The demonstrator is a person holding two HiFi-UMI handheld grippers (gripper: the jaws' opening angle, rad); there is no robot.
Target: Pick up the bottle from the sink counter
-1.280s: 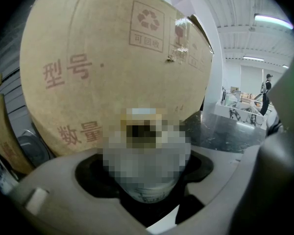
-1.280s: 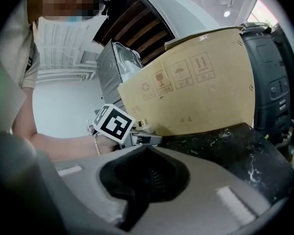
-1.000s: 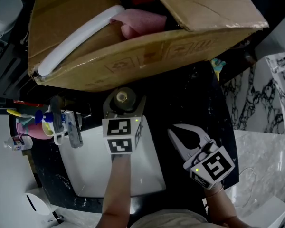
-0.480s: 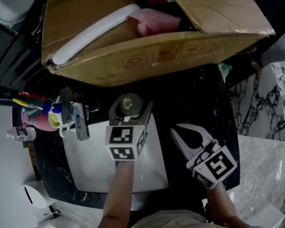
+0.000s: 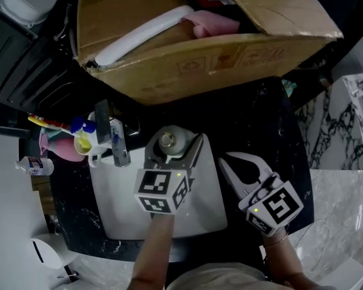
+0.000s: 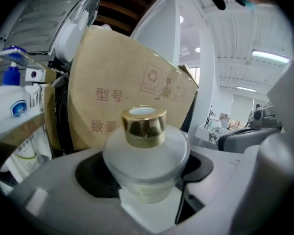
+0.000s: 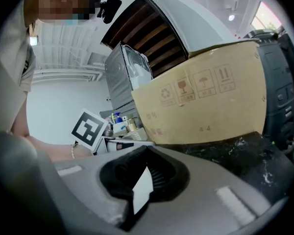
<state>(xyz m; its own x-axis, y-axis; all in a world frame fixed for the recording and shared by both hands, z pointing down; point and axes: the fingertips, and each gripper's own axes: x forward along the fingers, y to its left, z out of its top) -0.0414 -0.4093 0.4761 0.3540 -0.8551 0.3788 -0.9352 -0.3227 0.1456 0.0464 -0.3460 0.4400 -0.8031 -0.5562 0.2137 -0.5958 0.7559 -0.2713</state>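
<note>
Bottle (image 6: 146, 151) has come from black counter (image 5: 254, 116) over white sink (image 5: 118, 207), clamped in left tongs (image 5: 173, 148); right tongs (image 5: 225, 159) closed.

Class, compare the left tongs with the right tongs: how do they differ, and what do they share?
The left tongs grip a frosted, gold-capped bottle; the right tongs are shut on nothing. The left tongs are above the white sink; the right tongs above the black counter. Both point towards the cardboard box.
</note>
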